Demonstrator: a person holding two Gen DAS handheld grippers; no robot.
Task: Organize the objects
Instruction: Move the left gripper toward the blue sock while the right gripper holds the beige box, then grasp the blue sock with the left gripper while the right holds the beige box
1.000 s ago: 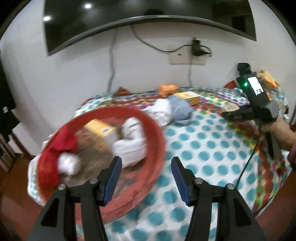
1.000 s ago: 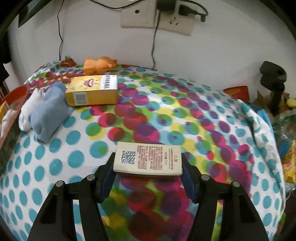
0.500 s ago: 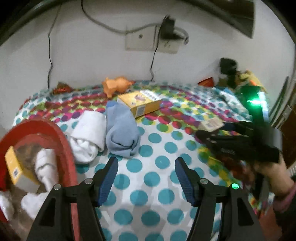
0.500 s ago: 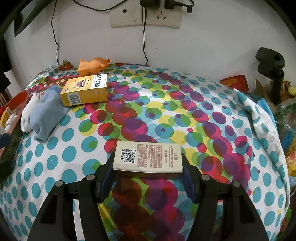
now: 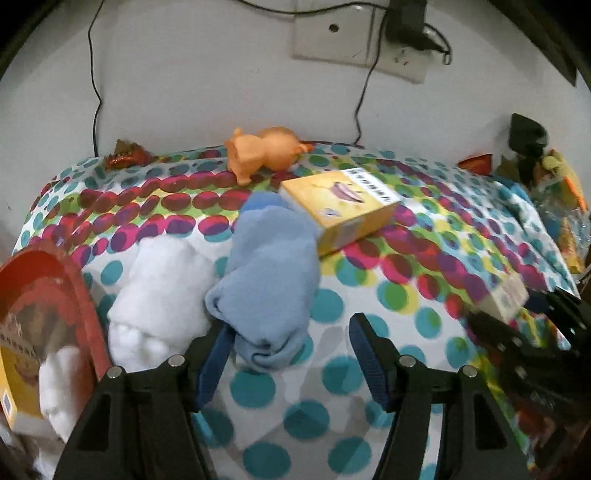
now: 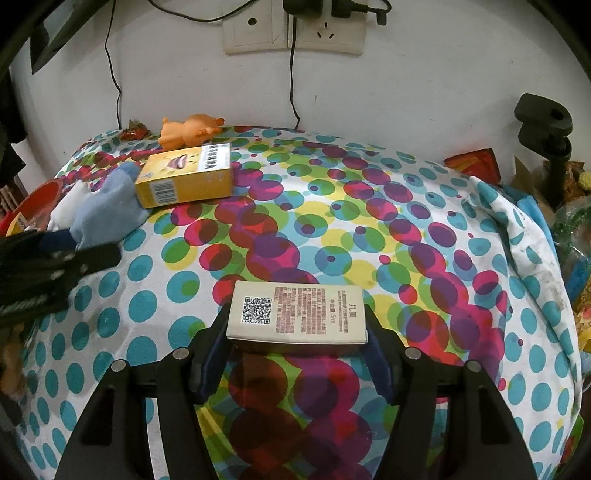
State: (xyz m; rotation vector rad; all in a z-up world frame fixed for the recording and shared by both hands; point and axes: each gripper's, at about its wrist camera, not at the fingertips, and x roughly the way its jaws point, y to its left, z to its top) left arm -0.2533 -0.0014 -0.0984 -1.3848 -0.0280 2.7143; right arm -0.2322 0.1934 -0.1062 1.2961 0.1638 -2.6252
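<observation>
My left gripper (image 5: 290, 328) is open over the spotted cloth. The near end of a folded blue sock (image 5: 269, 266) lies between its fingers, close to the left one, and no pad presses on it. A white sock (image 5: 162, 291) lies beside the blue one on its left. Behind them sit a yellow box (image 5: 343, 206) and an orange toy animal (image 5: 266, 151). My right gripper (image 6: 295, 325) has a flat beige box (image 6: 295, 314) with a QR code between its pads, just above the cloth; its jaws are opening slightly.
A red basket (image 5: 74, 273) at the left edge holds white socks and a yellow box. Wall sockets (image 6: 291, 29) with hanging cables are behind the table. A black stand (image 6: 546, 129) and a pile of clutter (image 6: 576, 240) crowd the right side.
My left gripper has swung from over the red basket to the right and down, and now straddles the blue sock's end. My right gripper has barely moved with the beige box.
</observation>
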